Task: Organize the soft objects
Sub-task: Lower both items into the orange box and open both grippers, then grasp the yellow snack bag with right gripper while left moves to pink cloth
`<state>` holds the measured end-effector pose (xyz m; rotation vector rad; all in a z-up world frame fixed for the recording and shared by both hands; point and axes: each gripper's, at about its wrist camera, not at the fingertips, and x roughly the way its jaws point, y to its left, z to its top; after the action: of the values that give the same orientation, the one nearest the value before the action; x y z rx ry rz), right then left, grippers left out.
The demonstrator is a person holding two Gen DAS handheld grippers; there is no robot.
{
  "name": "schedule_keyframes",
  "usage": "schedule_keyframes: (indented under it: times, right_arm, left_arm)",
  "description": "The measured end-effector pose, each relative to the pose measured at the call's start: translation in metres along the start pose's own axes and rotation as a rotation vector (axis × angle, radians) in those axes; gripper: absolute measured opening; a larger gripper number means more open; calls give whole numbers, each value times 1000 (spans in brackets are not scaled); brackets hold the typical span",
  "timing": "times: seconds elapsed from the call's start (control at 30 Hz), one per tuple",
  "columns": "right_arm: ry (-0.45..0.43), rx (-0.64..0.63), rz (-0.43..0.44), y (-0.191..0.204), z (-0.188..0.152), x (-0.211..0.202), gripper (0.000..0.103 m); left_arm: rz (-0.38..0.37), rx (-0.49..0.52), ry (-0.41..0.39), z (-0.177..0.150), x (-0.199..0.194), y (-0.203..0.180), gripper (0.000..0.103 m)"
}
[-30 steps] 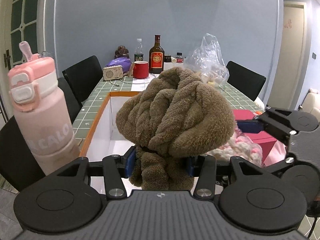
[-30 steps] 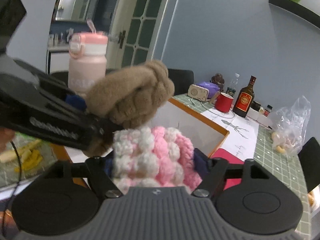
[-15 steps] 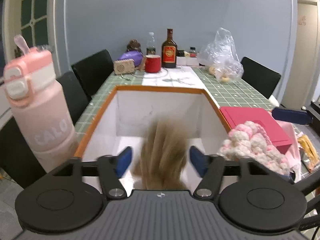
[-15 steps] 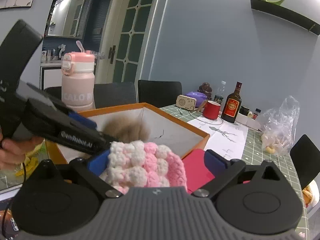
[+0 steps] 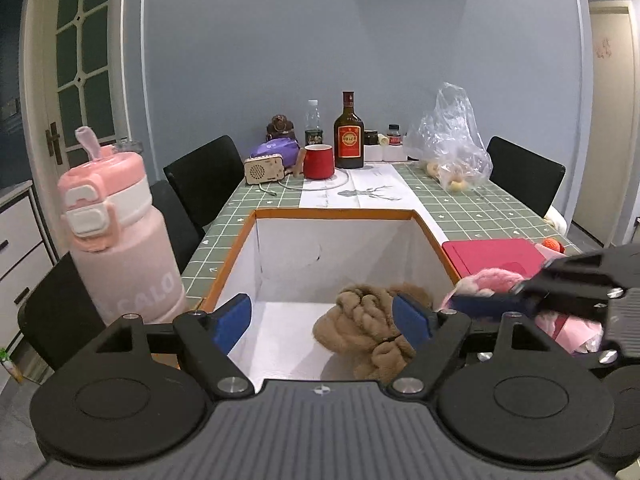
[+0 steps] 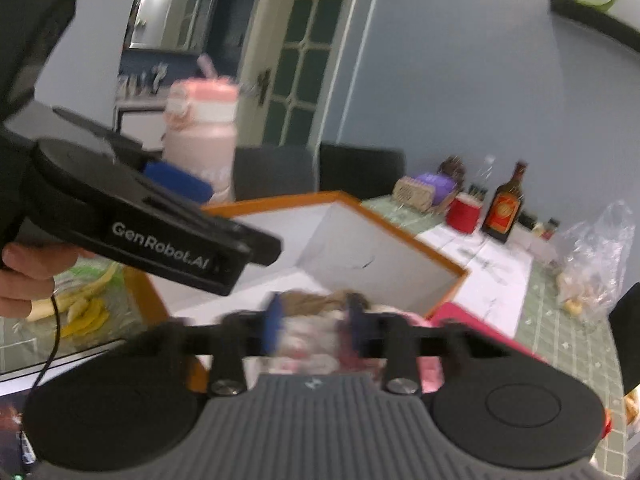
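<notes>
Pink bottle (image 5: 120, 240): standing at the far left beside the box, clear of my work

Left gripper (image 5: 324, 320): my jaws are spread wide now with nothing between them; a second ago they were clamped on the brown bundle, so that drop is done

Box (image 5: 336, 213): orange-rimmed, white inside, sitting on the green checked table (image 5: 480, 208) right under my left claw

Brown plush scarf (image 5: 372, 324): down on the box floor, toward the right wall, lying in a loose knotted heap; half a second ago it was a falling blur, now it's settled, so I judge one soft item is organized

Right gripper (image 6: 314, 330): swinging in low over the box's near-right corner, and the view is smeared with motion; the jaws look narrowed on something pale pink and white, but through the blur I cannot tell for sure whether they grip it or how tight

Pink knit piece (image 5: 488, 282): showing just past the box's right wall, under my right claw, in front of the red case (image 5: 492, 252); it has come lower and closer to the box than a moment back

Next up: I reckon the pink piece goes in beside the brown one, while my left hand pulls out of the way
</notes>
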<state>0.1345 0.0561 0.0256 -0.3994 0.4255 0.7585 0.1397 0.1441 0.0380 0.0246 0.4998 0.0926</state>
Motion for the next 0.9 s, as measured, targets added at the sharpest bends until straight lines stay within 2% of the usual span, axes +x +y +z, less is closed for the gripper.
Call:
schedule_keyframes:
  times: [0.07,0.23,0.37,0.43,0.7,0.8,0.9]
  right_arm:
    - [2,3,7,4,4,3,0]
    - [-60,8,68,13,12,3,0]
    - [-91,33,66,14,11,-2,0]
    - [-117,65,51,7,8,-11,0]
    - [-104,175,-59,-34,-16,-51,1]
    - [-108,198,-82,-45,-28,-64,2]
    - [-121,284,-99,-58,-37,-79,3]
  left_arm:
    - [11,1,-3,-1,-3,2,94]
    - [29,3,-22,-3,-12,8,94]
    - [35,-23,-32,-5,-18,17,94]
    - [37,-39,-38,-6,-21,22,94]
    - [18,-88,-37,-4,-24,31,94]
    - [-9,-89,-57,1,-31,28,94]
    - [-42,-74,-89,7,-41,19,94]
